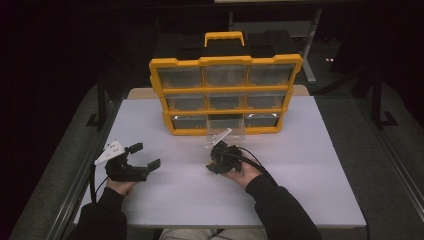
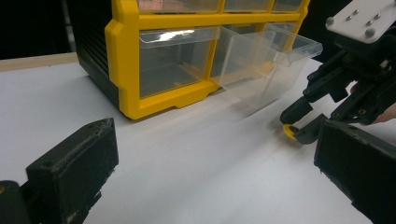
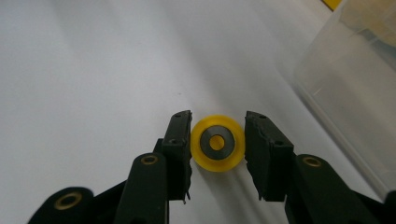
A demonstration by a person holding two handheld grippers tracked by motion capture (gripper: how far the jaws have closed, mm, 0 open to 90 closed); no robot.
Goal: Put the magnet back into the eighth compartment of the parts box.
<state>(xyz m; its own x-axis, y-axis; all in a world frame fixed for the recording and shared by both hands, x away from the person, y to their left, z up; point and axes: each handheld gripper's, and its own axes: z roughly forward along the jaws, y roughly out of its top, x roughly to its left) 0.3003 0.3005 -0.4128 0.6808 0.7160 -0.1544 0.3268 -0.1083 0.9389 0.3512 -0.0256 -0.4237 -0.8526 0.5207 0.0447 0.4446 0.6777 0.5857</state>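
Two jaws of the right tool (image 3: 217,140) clamp the yellow wheel (image 3: 218,143) on the tabletop (image 3: 93,70), beside the pulled-out clear drawer (image 2: 266,65), cut off at the right gripper view's edge. Left tool (image 1: 142,156) stands open, empty.

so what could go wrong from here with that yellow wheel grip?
1. The right gripper pinches the small round yellow wheel with grey hub by its curved rim only; it could squirt out on the lift.
2. The pulled-out clear plastic drawer of the yellow organiser cabinet sits close by; a swing might knock it.
3. The open left gripper rests near the path on the white table.
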